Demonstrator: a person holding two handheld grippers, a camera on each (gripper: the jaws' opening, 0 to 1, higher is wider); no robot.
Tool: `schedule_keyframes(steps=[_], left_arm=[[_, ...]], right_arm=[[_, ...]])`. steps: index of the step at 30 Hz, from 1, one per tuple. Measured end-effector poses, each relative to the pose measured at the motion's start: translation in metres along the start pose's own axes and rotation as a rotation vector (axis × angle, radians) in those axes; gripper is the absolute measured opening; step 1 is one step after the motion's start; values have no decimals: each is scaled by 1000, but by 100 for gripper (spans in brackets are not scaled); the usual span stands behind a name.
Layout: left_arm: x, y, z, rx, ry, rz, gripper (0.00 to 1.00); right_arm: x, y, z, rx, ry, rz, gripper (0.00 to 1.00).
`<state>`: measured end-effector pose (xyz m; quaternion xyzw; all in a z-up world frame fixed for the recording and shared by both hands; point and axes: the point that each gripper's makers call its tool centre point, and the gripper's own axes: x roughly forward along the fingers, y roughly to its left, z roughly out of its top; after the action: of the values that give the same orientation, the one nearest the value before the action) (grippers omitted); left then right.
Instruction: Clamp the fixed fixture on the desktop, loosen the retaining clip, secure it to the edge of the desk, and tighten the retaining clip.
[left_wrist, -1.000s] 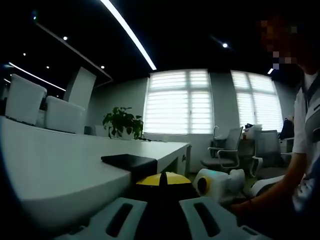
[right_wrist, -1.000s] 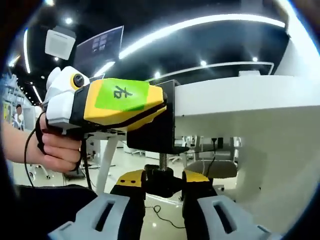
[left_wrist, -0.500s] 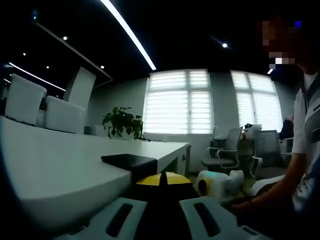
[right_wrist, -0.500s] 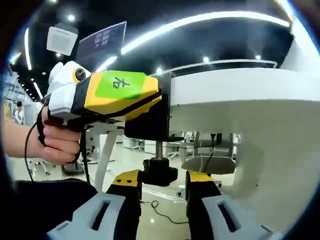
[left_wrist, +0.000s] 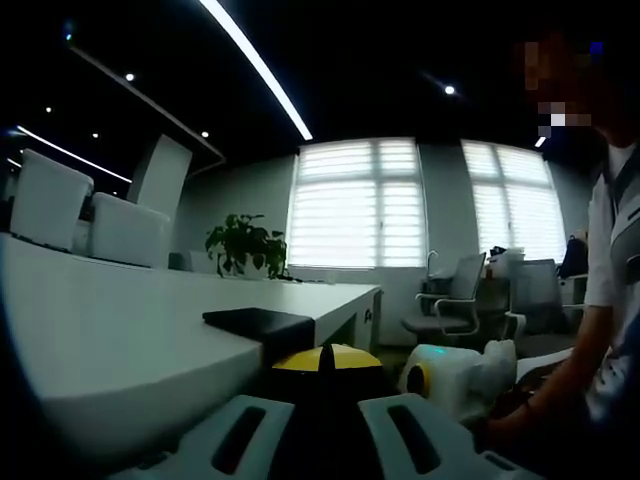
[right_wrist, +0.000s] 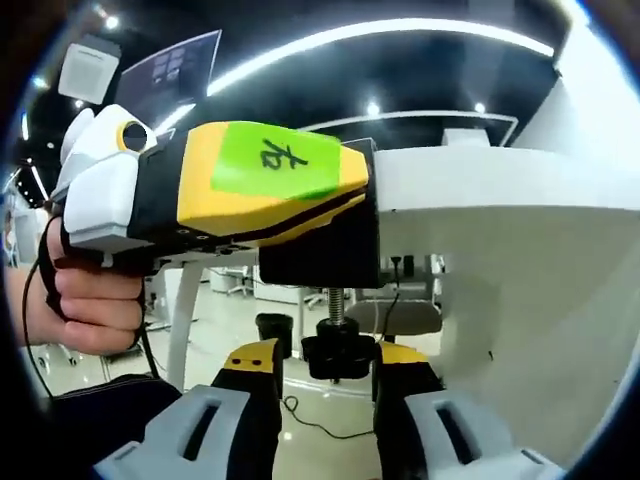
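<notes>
Your right gripper (right_wrist: 327, 378) has its fingers set around the clamp knob (right_wrist: 340, 352), touching or not I cannot tell; above it, your left gripper (right_wrist: 250, 190) grasps the black fixture (right_wrist: 325, 265) against the surface (right_wrist: 480, 190) edge; so the fixture looks placed, with tightening left to finish.

Two grippers (right_wrist: 326, 385) (left_wrist: 320, 362), one fixture (right_wrist: 330, 250), one desk (right_wrist: 520, 190).

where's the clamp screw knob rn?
In the right gripper view, the black screw knob hangs under the desk edge, between the right claw jaws, below the left claw.
</notes>
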<state>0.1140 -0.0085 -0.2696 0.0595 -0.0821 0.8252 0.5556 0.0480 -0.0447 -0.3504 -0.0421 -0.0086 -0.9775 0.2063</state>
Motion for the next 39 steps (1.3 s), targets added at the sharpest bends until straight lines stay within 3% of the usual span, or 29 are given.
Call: schedule_keyframes(steps=[2,3,4,8,18,23,27,29,30,32,39], left_arm=[[0,0,0,-2,-6,0,1],[0,1,0,-4,-7,-2,1],[0,4,1,-4,-7,-2,1],[1,6,2,-6,-4,-4,1],[1,15,3,-7,-4,-6,1],[1,15,3,-8,-7,-7,1],[0,16,3,-7,-7,-6,1],[1,14,3,-6,-6,-6,1],[1,14,3,-5,-6,-6,1],[1,13,2,-1,-3,-5,1],[1,7,2,1,-4,-5,1]], right_arm=[[0,-6,-1,-12,-5,-23,25],[1,-9,0,-12,-9,-19,25],[1,-4,-2,55,-8,5,25],[-1,-4,-1,24,-21,31,25],[-2,8,-2,-4,5,314,24],[0,9,-2,-37,19,361,25],[-1,5,-6,-64,26,301,25],[-4,-3,-16,-105,73,219,27],[-6,-4,-17,-95,78,189,30],[-8,-5,-16,22,54,117,33],[-13,-10,-12,42,41,-20,39]])
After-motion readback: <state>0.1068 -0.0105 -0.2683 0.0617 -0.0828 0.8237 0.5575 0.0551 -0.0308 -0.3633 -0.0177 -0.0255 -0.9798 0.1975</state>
